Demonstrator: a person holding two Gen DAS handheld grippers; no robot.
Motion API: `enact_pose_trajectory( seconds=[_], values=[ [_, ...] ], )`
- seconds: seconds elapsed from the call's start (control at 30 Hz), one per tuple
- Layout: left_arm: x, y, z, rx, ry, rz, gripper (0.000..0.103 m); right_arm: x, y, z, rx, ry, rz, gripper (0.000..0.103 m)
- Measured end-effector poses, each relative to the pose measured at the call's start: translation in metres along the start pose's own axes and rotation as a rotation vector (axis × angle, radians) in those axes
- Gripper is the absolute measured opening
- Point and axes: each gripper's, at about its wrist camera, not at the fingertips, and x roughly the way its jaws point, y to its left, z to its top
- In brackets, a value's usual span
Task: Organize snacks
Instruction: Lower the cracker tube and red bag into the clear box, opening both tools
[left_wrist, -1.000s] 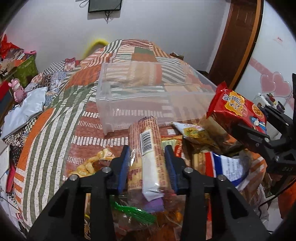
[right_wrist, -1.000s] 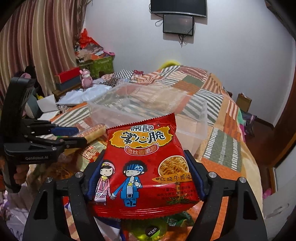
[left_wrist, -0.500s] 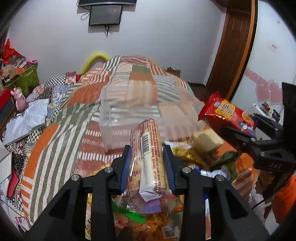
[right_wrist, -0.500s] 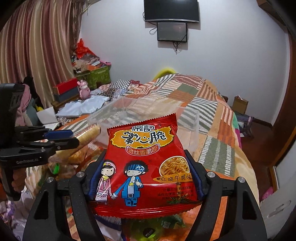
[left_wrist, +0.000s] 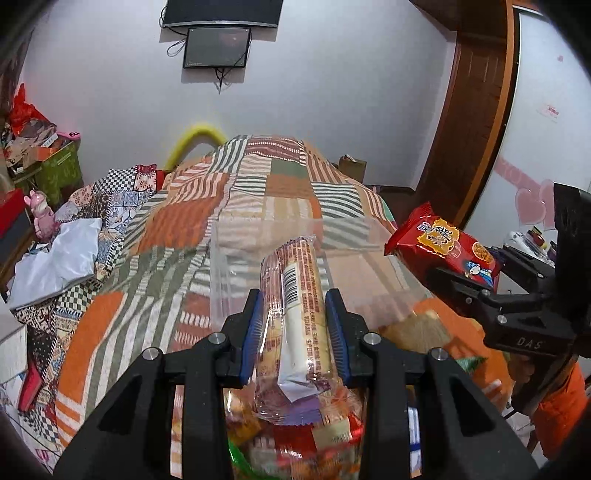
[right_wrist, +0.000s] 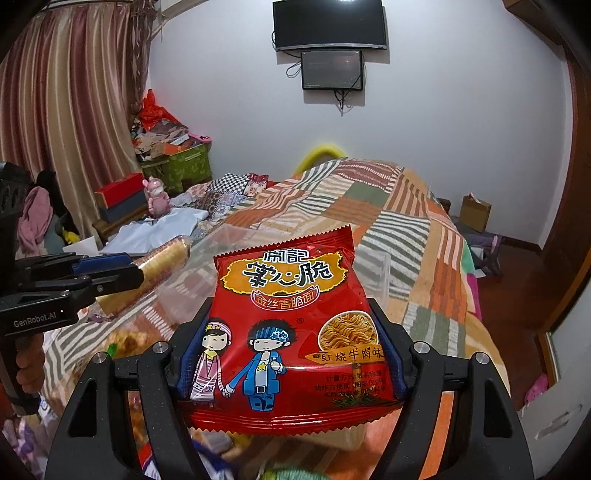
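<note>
Left wrist view: the clear plastic bin on the patchwork quilt looks empty, and a heap of loose snack packets remains below, so sorting has barely begun. The left gripper pinches a long clear-wrapped biscuit roll that juts forward past the fingertips.

Right wrist view: the right gripper clamps a red crispy-noodle bag by its lower sides, and the bag's top reaches toward the bin.

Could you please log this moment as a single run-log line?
left gripper: shut on cracker roll | right gripper: shut on red noodle packet | clear bin: ahead on quilt
</note>
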Motion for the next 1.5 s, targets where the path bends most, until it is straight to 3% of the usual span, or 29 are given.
enact_pose_trajectory(
  seconds=[0.27, 0.5, 0.97, 1.23, 1.37, 1.5],
  values=[
    [0.031, 0.004, 0.024, 0.027, 0.017, 0.033, 0.034, 0.031, -0.008, 0.018, -0.006, 0.052, -0.010, 0.074],
    [0.076, 0.017, 0.037, 0.028, 0.099, 0.047, 0.034, 0.071, -0.018, 0.025, 0.011, 0.146, -0.008, 0.074],
    [0.136, 0.023, 0.034, 0.032, 0.230, 0.046, 0.034, 0.123, -0.020, 0.021, -0.020, 0.321, 0.009, 0.074],
    [0.151, 0.028, 0.028, 0.009, 0.295, 0.034, 0.034, 0.127, -0.015, 0.021, -0.050, 0.351, 0.009, 0.075],
    [0.144, 0.027, 0.028, 0.015, 0.278, 0.040, 0.034, 0.118, -0.011, 0.025, -0.080, 0.321, -0.006, 0.075],
    [0.122, 0.023, 0.035, 0.042, 0.212, 0.043, 0.034, 0.105, -0.010, 0.030, -0.092, 0.278, -0.018, 0.076]
  ],
)
